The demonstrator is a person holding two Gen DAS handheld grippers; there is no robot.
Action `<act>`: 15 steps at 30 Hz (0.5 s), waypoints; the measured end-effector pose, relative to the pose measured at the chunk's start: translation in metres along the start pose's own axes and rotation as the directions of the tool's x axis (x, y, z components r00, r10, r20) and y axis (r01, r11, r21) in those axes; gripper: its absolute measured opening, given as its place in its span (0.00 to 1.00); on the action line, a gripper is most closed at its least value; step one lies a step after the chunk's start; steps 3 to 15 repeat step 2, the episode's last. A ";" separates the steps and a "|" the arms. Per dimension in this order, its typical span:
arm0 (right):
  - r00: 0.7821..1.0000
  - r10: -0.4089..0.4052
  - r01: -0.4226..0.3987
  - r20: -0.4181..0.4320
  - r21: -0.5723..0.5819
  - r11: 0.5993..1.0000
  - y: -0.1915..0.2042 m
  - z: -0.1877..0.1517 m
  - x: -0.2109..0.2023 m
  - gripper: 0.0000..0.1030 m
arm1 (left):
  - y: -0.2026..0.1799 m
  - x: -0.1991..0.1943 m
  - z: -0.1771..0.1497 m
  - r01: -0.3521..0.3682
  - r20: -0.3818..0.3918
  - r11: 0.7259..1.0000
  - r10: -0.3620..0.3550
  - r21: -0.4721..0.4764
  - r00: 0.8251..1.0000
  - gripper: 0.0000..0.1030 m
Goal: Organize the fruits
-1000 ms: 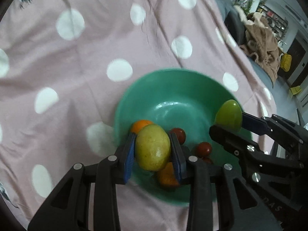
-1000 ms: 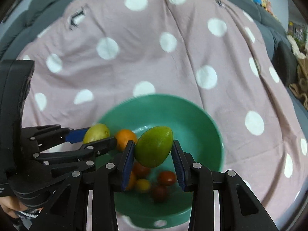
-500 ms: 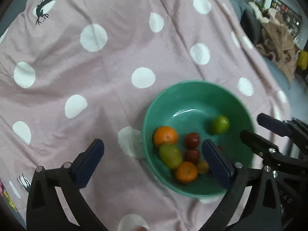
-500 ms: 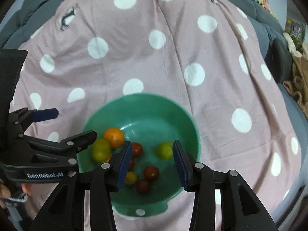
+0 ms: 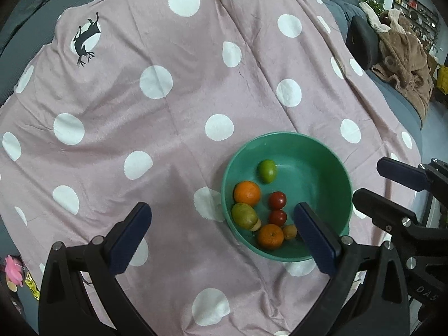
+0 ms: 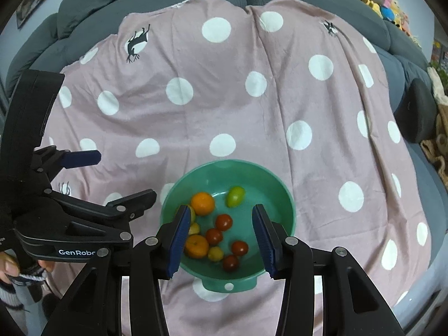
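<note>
Fruit gathered in the round green plastic bowl (image 6: 282, 196).
My left tongs (image 5: 221, 235) and right tongs (image 6: 219, 236) gape empty above; snagging the rim could tip it.

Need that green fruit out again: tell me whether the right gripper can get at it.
Probably yes. The right gripper hangs open above the bowl, and the green fruit lies apart from the others, uncovered.

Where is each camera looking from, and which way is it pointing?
Left wrist: rides on the left gripper, looks down at the pink dotted cloth and green bowl; its own open fingers show, with the right gripper alongside.
Right wrist: rides on the right gripper, looks down over the bowl of fruit; its own fingers, the left gripper and a hand show.
Shared: bowl, fruit, cloth, sofa.
</note>
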State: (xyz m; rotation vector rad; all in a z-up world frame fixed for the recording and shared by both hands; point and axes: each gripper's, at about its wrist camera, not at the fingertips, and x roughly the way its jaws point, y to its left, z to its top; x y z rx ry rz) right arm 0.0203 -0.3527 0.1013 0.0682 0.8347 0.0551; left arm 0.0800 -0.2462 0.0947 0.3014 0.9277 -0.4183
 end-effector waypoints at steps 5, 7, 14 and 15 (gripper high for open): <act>1.000 0.000 0.000 0.002 0.001 1.000 0.000 0.000 -0.002 0.45 | 0.000 -0.002 0.001 -0.008 0.001 1.000 0.008 -0.002 1.000 0.99; 1.000 0.000 0.000 0.002 0.001 1.000 0.000 0.000 -0.002 0.45 | 0.000 -0.002 0.001 -0.008 0.001 1.000 0.008 -0.002 1.000 0.99; 1.000 0.000 0.000 0.002 0.001 1.000 0.000 0.000 -0.002 0.45 | 0.000 -0.002 0.001 -0.008 0.001 1.000 0.008 -0.002 1.000 0.99; 1.000 0.000 0.000 0.002 0.001 1.000 0.000 0.000 -0.002 0.45 | 0.000 -0.002 0.001 -0.008 0.001 1.000 0.008 -0.002 1.000 0.99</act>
